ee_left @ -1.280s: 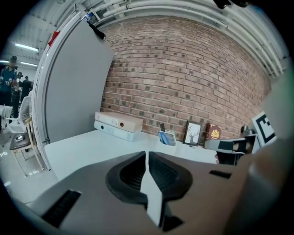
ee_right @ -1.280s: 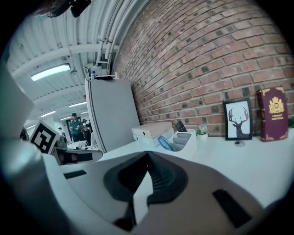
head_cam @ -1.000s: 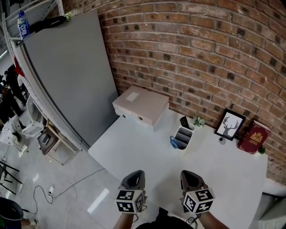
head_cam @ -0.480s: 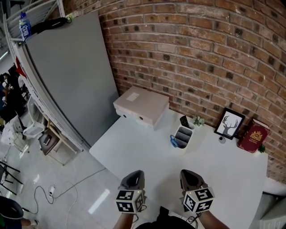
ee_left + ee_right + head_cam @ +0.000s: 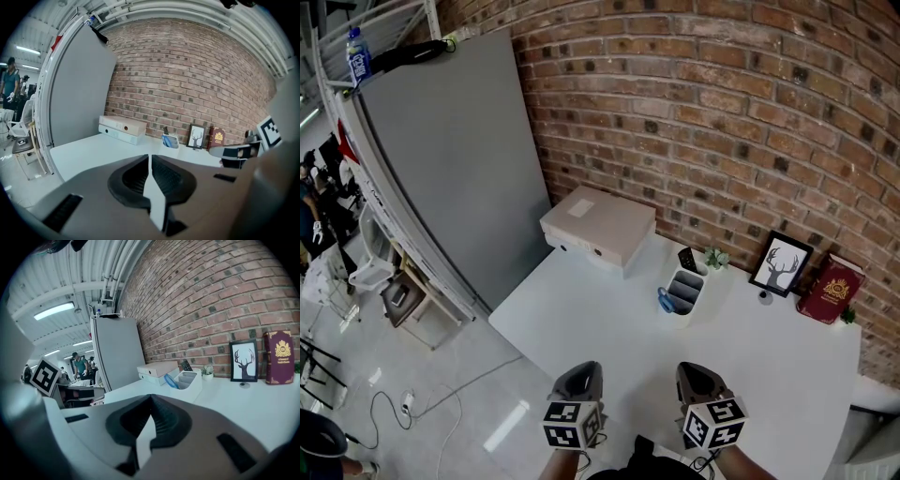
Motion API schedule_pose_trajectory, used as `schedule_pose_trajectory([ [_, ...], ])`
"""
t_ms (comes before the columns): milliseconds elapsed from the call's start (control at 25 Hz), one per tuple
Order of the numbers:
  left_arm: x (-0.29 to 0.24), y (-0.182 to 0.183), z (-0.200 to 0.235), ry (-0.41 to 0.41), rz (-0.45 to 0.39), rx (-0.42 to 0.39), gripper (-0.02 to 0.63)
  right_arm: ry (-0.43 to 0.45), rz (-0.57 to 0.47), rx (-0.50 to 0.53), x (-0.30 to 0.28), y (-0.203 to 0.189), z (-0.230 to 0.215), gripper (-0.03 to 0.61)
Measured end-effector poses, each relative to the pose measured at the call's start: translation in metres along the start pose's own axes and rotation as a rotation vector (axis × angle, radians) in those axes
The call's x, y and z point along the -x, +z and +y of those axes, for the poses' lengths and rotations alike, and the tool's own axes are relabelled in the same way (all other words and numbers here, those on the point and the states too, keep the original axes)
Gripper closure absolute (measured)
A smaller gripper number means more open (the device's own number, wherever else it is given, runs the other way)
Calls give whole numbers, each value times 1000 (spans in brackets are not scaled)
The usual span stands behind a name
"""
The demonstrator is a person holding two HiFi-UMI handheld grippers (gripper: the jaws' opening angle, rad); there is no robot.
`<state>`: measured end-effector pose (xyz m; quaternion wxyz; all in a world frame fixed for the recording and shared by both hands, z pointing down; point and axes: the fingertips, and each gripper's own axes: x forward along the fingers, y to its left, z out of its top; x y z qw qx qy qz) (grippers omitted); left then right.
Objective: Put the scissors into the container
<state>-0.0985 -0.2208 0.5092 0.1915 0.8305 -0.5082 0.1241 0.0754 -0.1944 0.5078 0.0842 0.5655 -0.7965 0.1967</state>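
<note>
the scissors (image 5: 664, 300) stand in the white container (image 5: 683, 311) (blue handles poking out at its left end), set toward the back of the desk (image 5: 581, 319) near the brick wall (image 5: 722, 112). left gripper (image 5: 579, 371) and right gripper (image 5: 695, 369) hover side by side over the near edge, jaws clenched on nothing.

Bright, even indoor light with a strong fisheye bend

Strip lights (image 5: 54, 310) shine from the ceiling; the white worktop (image 5: 581, 309) is evenly lit, and the floor (image 5: 508, 420) carries one glare patch. The brick wall (image 5: 722, 112) bows toward the edges; the left claw (image 5: 150, 158) and right claw (image 5: 149, 398) look soft up close.
</note>
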Motion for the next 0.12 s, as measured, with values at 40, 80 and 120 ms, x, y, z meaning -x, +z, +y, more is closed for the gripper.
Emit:
schedule_pose_trajectory([
  [40,0,0,0,1,1,1,589,0,0,3,0,0,1,578],
  [80,1,-1,1,1,2,1,589,1,0,6,0,0,1,578],
  [120,1,-1,1,2,3,2,589,1,0,8,1,0,1,578],
])
